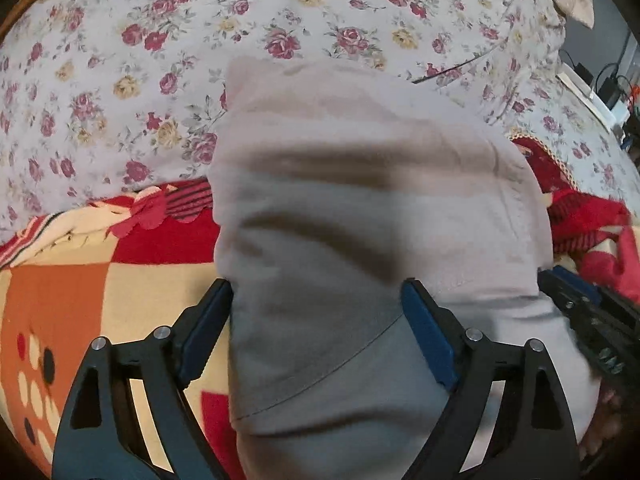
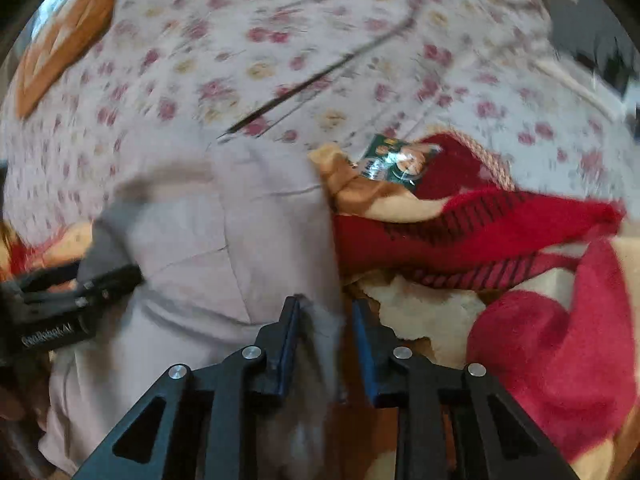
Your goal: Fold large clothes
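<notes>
A pale grey-beige garment [image 1: 360, 200] lies folded in a thick stack on the bed. My left gripper [image 1: 316, 300] stands open over its near part, the jaws wide apart. The left pad is at the cloth's left edge and the right pad rests on top of the cloth. In the right wrist view the garment [image 2: 208, 232] fills the lower left. My right gripper [image 2: 326, 306] has a narrow gap between its jaws, with the garment's right edge in that gap; the pads do not visibly press it. Each gripper shows at the other view's edge.
A floral sheet [image 1: 160, 60] covers the bed behind the garment. A red, cream and orange blanket [image 2: 540, 320] lies bunched to the right and under the garment. A green packet [image 2: 394, 160] and a thin black cable [image 2: 320, 76] lie on the bedding.
</notes>
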A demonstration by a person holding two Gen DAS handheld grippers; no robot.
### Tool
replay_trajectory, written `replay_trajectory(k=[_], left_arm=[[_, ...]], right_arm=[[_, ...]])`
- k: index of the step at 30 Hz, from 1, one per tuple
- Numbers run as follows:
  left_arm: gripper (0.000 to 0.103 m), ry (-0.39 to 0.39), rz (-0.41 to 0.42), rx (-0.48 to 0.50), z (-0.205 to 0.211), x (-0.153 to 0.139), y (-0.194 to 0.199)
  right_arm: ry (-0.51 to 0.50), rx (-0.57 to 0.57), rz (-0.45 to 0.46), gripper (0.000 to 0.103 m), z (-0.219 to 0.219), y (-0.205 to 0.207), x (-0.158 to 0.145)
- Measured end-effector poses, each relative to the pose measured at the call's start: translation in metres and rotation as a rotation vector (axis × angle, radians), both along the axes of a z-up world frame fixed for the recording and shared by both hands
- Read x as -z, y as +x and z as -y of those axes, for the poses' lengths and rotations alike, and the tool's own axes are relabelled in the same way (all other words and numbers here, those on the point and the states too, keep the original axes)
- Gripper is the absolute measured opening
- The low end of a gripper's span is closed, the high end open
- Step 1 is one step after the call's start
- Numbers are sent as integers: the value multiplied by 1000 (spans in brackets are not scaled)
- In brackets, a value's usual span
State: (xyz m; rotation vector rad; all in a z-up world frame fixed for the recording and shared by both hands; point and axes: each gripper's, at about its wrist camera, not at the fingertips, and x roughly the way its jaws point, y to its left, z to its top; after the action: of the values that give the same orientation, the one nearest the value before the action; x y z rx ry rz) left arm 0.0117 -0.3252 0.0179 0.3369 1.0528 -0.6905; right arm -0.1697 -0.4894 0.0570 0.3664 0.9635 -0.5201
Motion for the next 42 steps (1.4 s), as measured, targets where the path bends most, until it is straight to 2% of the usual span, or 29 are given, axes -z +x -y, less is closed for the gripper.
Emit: replay_trajectory(k=[2,4,7,11,13,14,15,16,18,19,21,22,25,27,29,32,34,36,37,38,40,42], left_arm=[[87,-22,3,1,-10,-5,-2],[87,-32,20,-7,-26,-16,-11],[87,-71,-2,39,-50,-27,-32],[87,-48,20,72,-72,-25,-57],[87,-40,8,73,-73,-12,-63],[87,-59,-13,65,-75,-5,-63],[87,-93,-50,49,-78,0,-61],[87,-119,-103,25,-81,2,-56],[87,-161,-222,-4,-89,2,-46],[87,-207,-283,-11,-97,-2,-41],[87,-281,-319,-34,-109,-8,-33],[87,-311,-325,-56,-116,-11,-28],[87,-354,-372,-99,-124,-9,-14],[87,-352,-421,-118,-121,2,-7],[90,-335,-456,-117,-116,13,-6],[101,-319,-393,-65,-96,13,-14],[101,-272,-371,-10,-82,15,-17],[81,-268,-377,55,-71,13,-20],[69,-258,-357,43,-71,9,-20],[51,-266,-347,39,-72,3,-21],[34,-291,-326,55,-81,-16,-24],[32,-312,-304,81,-93,-37,-30]], right_arm=[[74,27,55,25,9,-9,-4],[68,25,94,27,5,-17,-16],[32,9,171,32,-7,-26,-41],[44,-84,214,38,-26,-21,-57],[45,-127,178,38,-36,-16,-51],[27,-119,123,38,-37,-12,-42],[11,-100,44,38,-33,-6,-26],[27,-96,11,39,-28,-2,-13],[97,-66,51,41,-18,-8,-7],[113,-66,81,48,-15,-14,-16],[104,-72,144,65,-12,-25,-31],[112,-75,175,76,-9,-30,-35],[236,-64,229,78,8,-36,-35],[333,-55,214,79,16,-32,-23],[362,-69,159,79,13,-22,-10],[409,-116,137,79,6,-8,5],[455,-142,147,79,3,3,15],[489,-132,166,66,3,10,24],[500,-128,180,58,3,10,24],[512,-126,197,52,2,10,21],[495,-131,231,47,-4,5,6],[476,-166,267,45,-18,-2,-16]])
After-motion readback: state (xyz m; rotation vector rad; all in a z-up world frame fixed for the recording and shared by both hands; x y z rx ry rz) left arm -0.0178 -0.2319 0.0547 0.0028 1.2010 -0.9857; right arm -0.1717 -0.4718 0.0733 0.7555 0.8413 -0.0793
